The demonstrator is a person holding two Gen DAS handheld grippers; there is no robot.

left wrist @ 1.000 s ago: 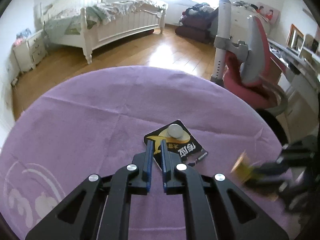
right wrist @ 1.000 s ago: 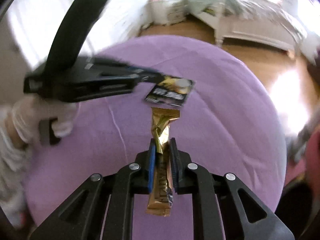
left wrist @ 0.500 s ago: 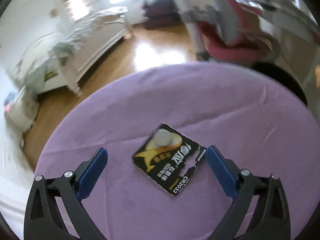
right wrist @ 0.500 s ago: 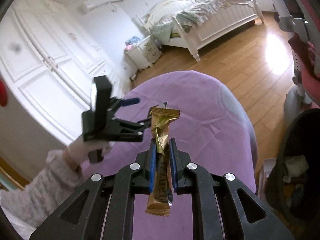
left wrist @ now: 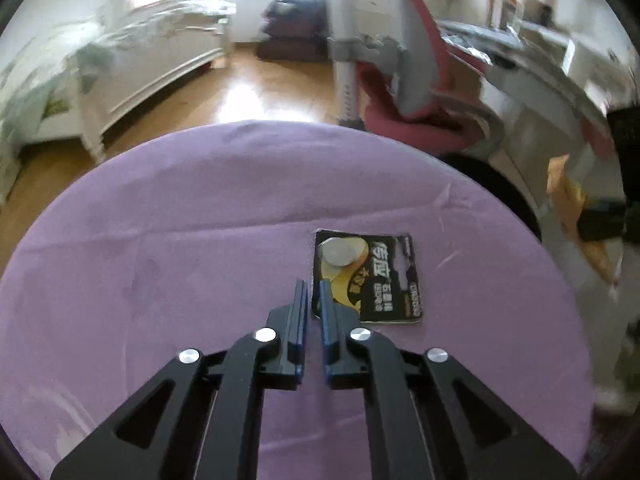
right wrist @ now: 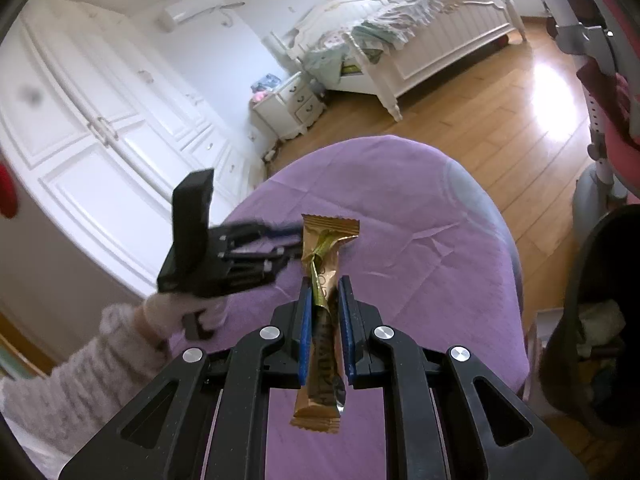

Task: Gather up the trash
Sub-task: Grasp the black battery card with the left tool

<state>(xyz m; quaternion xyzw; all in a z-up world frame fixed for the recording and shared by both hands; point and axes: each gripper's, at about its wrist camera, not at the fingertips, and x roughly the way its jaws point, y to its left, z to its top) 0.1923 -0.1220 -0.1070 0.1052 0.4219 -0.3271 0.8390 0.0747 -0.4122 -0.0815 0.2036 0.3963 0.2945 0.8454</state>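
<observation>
Right wrist view, crinkled gold foil wrapper (right wrist: 324, 308) pinched in right tool (right wrist: 325, 286)

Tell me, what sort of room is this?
Most likely a bedroom in a home: a white bed with rumpled bedding, a nightstand beside it, and white wardrobe doors along the wall.

A plain purple cloth (left wrist: 200, 240) covers the desk, with a pale, faint motif near its edge. Just beyond the black left tongs (left wrist: 314, 292), whose pads are blue, lies a black battery card (left wrist: 384, 280) with a yellow swoosh, white lettering and a silver coin cell. The black right tongs (right wrist: 324, 284), also blue-padded, hold a shiny gold wrapper (right wrist: 324, 320) with a dark brown band. Left of them, a fuzzy pale pinkish sleeve (right wrist: 80, 376) and a white glove (right wrist: 168, 312). Beyond are honey-brown floorboards (right wrist: 480, 120) and a white bed (right wrist: 440, 40).
</observation>
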